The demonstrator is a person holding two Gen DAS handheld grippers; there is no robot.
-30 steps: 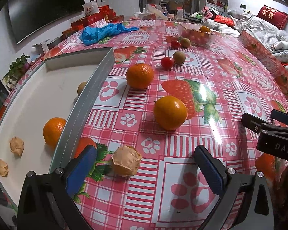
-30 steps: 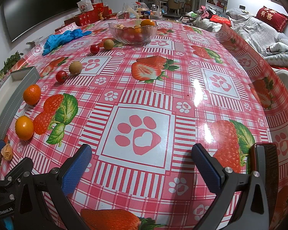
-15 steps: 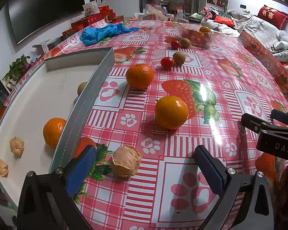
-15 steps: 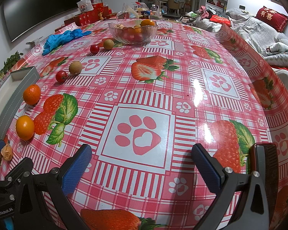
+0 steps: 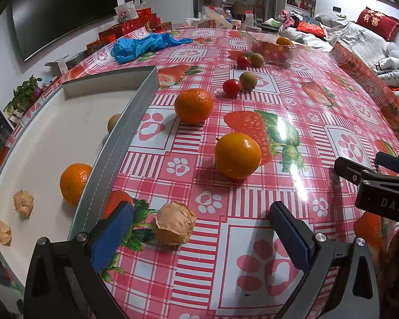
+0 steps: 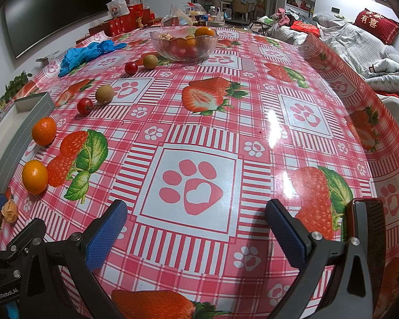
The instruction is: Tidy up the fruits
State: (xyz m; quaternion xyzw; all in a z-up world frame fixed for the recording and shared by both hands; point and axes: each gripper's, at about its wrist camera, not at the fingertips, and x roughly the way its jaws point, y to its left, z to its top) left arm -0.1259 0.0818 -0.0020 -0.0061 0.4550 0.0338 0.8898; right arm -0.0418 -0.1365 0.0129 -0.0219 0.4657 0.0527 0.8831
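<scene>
Left gripper (image 5: 199, 228) gapes empty near papery husked fruit (image 5: 175, 223); I judge it light, crushable; pinch its sides gently.

White walls, dark wall-mounted screen (image 5: 63, 10), bed (image 6: 364, 40) with red pillow (image 6: 376, 25), perhaps dining chairs (image 6: 238, 5) beyond

blue gloves (image 5: 143, 45) on tablecloth (image 6: 252, 111) | dark screen (image 5: 61, 8) on wall | red pillow (image 6: 376, 25)
</scene>
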